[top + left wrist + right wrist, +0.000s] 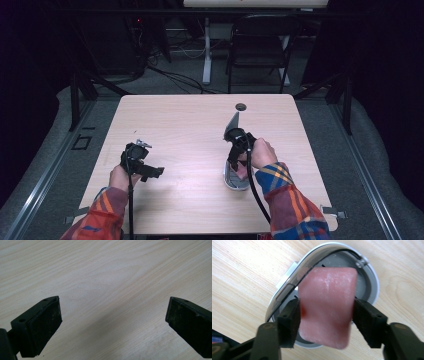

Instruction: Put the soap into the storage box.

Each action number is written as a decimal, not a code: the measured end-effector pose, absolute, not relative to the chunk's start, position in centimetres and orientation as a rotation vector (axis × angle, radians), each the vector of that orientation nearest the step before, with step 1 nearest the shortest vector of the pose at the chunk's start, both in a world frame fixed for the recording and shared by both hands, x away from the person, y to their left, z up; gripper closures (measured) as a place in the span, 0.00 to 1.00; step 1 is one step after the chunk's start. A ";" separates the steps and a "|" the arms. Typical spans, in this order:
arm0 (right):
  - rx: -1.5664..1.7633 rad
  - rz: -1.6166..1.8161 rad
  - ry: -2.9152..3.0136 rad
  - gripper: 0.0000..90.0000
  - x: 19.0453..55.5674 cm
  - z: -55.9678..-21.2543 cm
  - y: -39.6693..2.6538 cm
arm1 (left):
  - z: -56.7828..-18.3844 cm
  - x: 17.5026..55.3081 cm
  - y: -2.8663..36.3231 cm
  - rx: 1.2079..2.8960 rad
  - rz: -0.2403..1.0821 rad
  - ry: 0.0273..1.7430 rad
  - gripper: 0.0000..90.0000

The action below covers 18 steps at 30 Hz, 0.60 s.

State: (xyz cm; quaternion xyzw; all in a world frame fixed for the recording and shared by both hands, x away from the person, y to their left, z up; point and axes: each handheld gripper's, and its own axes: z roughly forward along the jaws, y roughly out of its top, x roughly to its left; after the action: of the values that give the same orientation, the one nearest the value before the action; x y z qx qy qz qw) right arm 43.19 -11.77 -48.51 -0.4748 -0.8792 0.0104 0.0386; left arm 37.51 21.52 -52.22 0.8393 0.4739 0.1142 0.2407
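My right gripper (327,315) is shut on a pink rounded bar (327,307), which looks like soap, with a black pad pressed on each of its sides. Just below the bar lies an oval white and grey case (372,282), open side up on the wooden table (200,120). In the high view the right gripper (235,150) points down over that case (235,181) at the table's front right. My left gripper (150,172) rests at the front left. In its own view the left gripper (113,322) is open, its fingers (42,325) wide apart over bare wood.
A small round hole (241,106) sits near the table's far edge. A black chair (260,45) and a white desk leg (206,50) stand on the floor beyond it. Dark frame posts flank the table on both sides.
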 end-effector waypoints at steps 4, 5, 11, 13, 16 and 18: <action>-1.485 -0.074 -2.683 0.50 42.6 -48.2 -12.3 | -52.3 37.5 21.5 2.299 0.308 1.297 0.01; -1.451 -0.059 -2.698 0.51 42.6 -48.0 -12.5 | -52.3 37.5 21.5 2.301 0.307 1.296 0.01; -1.404 -0.081 -2.716 0.51 42.3 -47.8 -12.7 | -52.3 37.6 21.6 2.305 0.303 1.300 0.01; -1.406 -0.086 -2.717 0.52 42.3 -47.8 -12.7 | -52.4 37.6 21.6 2.304 0.303 1.300 0.01; -1.411 -0.128 -2.718 0.58 42.0 -48.0 -12.8 | -52.4 37.6 21.5 2.312 0.297 1.293 0.01; -1.388 -0.116 -2.733 0.59 42.0 -47.8 -12.9 | -52.4 37.6 21.4 2.317 0.302 1.296 0.02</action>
State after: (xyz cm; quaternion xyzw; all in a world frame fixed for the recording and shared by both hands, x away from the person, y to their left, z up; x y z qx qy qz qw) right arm 41.96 -12.86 -47.84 -0.4523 -0.8903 -0.0376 0.0370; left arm 37.56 21.45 -52.43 0.8433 0.4718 0.1098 0.2328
